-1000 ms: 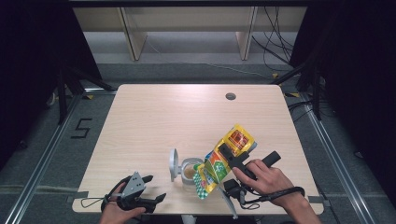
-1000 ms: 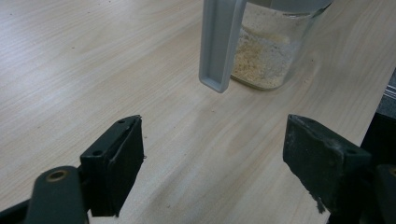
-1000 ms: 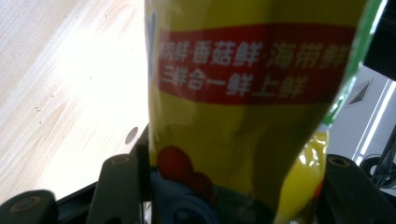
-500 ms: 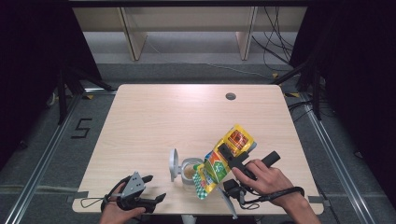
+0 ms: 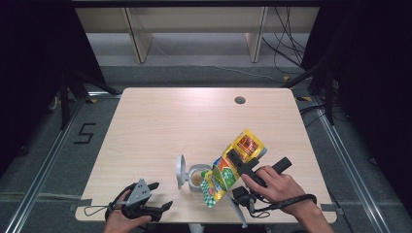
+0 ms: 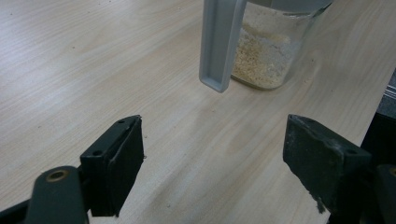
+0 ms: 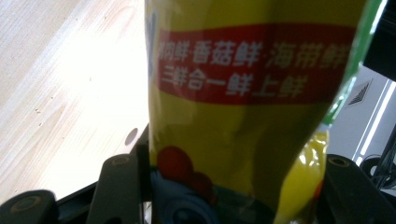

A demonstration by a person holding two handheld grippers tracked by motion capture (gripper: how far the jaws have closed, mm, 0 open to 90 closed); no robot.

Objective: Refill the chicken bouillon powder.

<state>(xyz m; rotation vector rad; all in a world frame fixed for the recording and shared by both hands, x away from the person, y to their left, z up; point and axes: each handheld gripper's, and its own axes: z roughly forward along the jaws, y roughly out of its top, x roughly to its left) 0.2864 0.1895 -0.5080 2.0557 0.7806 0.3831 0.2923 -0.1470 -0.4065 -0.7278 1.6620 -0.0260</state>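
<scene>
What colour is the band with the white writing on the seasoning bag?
Red, on the yellow seasoning bag; the right gripper view shows it best.

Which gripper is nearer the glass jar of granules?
Right. The right gripper holds the yellow bag tipped right beside the jar, its lower end at the jar's mouth. The left gripper rests open at the table's near edge, apart from the jar.

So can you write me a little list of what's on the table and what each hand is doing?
table: light wood
jar: clear, pale granules inside, grey lid flipped open
bag: yellow and green packet, tilted with its lower end over the jar
right gripper: clamped on the bag
left gripper: open, nothing between the jaws, low at the table's near edge
</scene>
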